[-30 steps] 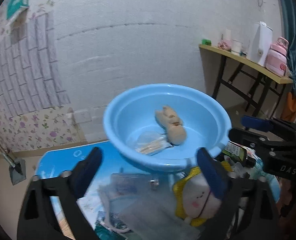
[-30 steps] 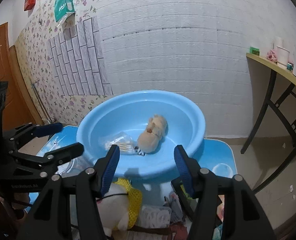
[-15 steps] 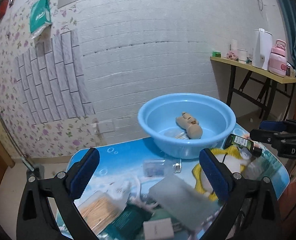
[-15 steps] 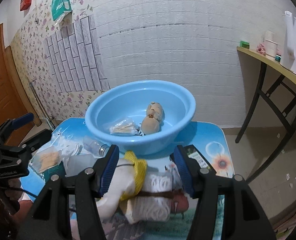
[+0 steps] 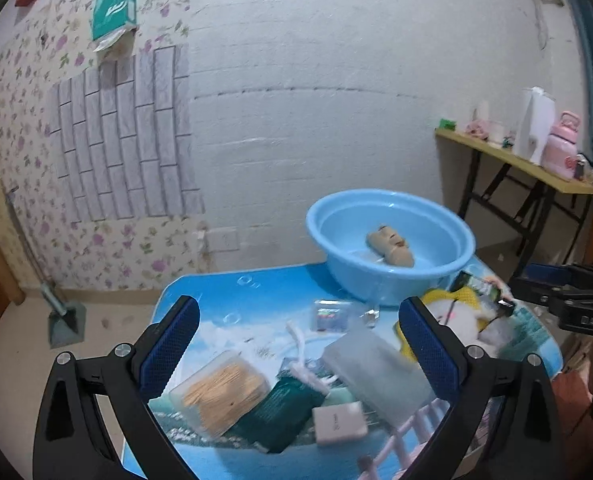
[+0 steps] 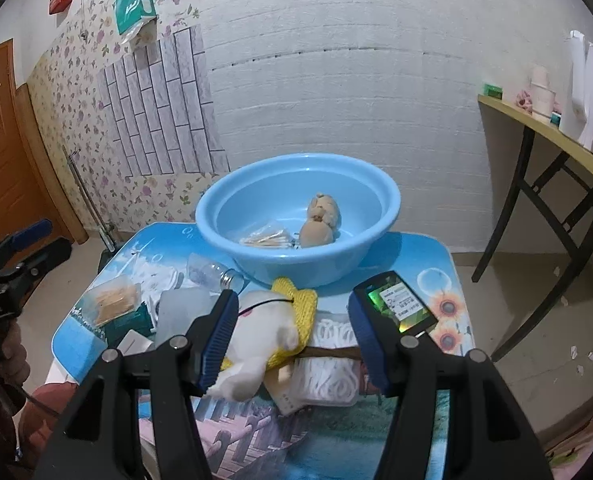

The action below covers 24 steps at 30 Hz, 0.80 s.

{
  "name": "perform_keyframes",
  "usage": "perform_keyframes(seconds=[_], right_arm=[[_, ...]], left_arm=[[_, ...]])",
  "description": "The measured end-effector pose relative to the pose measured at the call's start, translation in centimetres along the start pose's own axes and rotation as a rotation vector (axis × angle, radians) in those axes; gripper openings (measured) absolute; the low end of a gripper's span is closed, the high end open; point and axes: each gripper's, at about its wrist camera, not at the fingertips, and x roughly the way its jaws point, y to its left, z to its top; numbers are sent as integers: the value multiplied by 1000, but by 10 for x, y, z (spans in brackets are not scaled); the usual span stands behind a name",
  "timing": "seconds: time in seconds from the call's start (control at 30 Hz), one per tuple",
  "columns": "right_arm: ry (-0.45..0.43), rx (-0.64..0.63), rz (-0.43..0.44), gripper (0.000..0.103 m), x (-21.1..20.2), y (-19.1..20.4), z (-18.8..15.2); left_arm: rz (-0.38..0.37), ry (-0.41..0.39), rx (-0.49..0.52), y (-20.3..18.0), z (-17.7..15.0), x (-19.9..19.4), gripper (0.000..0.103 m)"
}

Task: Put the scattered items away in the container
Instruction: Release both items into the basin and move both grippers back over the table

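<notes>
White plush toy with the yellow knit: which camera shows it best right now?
The right wrist view: the white plush toy lies large and near, just beyond the open right tongs, its yellow knit plain. The left wrist view shows it smaller and blurred, partly hidden behind a tong finger.

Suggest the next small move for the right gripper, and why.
Probably lower the right gripper and close on the white plush toy. Its jaws stand open and empty with the toy between them on the table, still outside the blue basin.
</notes>
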Motion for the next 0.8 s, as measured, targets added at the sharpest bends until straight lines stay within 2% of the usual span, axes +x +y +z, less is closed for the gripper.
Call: perform_keyframes(seconds=[0.17, 0.47, 0.8], right_arm=[[14, -10, 4, 57, 0, 0, -6], [26, 14, 16, 57, -4, -3, -12], [64, 11, 8, 57, 4, 3, -20]], left_arm=[[36, 45, 41, -6, -10, 6, 100], [-28, 54, 76, -12, -19, -1, 100], [-16, 99, 56, 2, -33, 6, 100]])
